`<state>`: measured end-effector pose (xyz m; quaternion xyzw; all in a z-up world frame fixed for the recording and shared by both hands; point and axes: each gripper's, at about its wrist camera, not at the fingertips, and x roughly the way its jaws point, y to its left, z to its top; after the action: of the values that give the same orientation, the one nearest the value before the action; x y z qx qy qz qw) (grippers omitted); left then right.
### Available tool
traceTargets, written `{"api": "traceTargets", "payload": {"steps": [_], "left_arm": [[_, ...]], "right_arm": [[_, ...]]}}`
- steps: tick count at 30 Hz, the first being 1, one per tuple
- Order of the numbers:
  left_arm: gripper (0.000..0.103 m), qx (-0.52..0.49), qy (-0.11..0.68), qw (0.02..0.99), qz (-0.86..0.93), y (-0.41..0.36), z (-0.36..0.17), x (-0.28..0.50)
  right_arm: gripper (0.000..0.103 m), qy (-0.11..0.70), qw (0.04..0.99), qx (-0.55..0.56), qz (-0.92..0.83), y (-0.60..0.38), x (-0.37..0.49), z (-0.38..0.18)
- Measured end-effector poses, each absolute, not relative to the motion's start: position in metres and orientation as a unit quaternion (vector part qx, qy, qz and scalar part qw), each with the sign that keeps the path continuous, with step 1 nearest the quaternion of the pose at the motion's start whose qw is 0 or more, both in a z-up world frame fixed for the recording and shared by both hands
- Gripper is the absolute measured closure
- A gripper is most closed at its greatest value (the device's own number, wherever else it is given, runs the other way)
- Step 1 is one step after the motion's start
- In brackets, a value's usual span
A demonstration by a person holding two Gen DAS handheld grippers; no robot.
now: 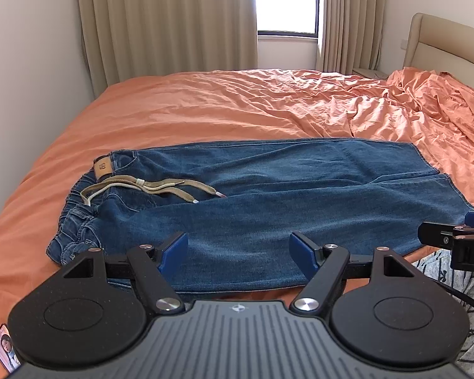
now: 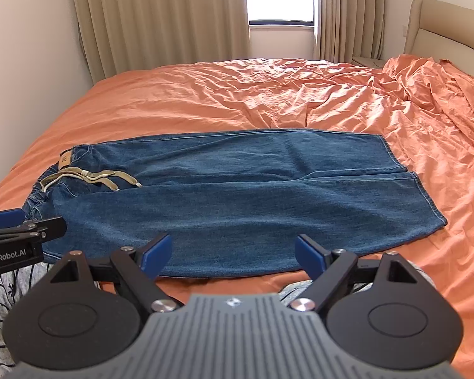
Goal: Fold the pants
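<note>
Blue jeans [image 1: 268,195] [image 2: 237,195] lie flat across the orange bed, waistband at the left, leg hems at the right, one leg laid beside the other. A beige drawstring [image 1: 148,188] [image 2: 91,178] trails over the waist. My left gripper [image 1: 238,249] hovers open above the near leg by the waist end, nothing between its blue pads. Open too, my right gripper [image 2: 233,252] hangs over the near edge of the legs with nothing in it. Each gripper shows at the edge of the other's view.
The orange sheet [image 1: 221,107] covers the bed, with a crumpled heap [image 2: 426,94] at the right by the beige headboard [image 2: 442,28]. Curtains and a window stand behind. Grey patterned clothing of a person [image 2: 3,284] is at the near edge. A phone [image 1: 4,350] lies bottom left.
</note>
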<state>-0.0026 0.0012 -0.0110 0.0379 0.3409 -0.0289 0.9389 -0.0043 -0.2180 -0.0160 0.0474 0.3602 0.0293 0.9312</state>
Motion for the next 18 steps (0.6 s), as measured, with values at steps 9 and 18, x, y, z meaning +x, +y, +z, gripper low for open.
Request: {"api": "traceTargets", "payload": {"steps": [9, 18], "left_arm": [[0.017, 0.036, 0.342, 0.939, -0.028, 0.0007, -0.0096, -0.0024], [0.017, 0.037, 0.343, 0.938, -0.029, 0.0016, -0.0091, -0.0013]], "right_arm": [[0.022, 0.362, 0.93, 0.048, 0.03, -0.2173, -0.0057, -0.0155], [0.022, 0.364, 0.93, 0.045, 0.028, -0.2151, -0.005, -0.0147]]}}
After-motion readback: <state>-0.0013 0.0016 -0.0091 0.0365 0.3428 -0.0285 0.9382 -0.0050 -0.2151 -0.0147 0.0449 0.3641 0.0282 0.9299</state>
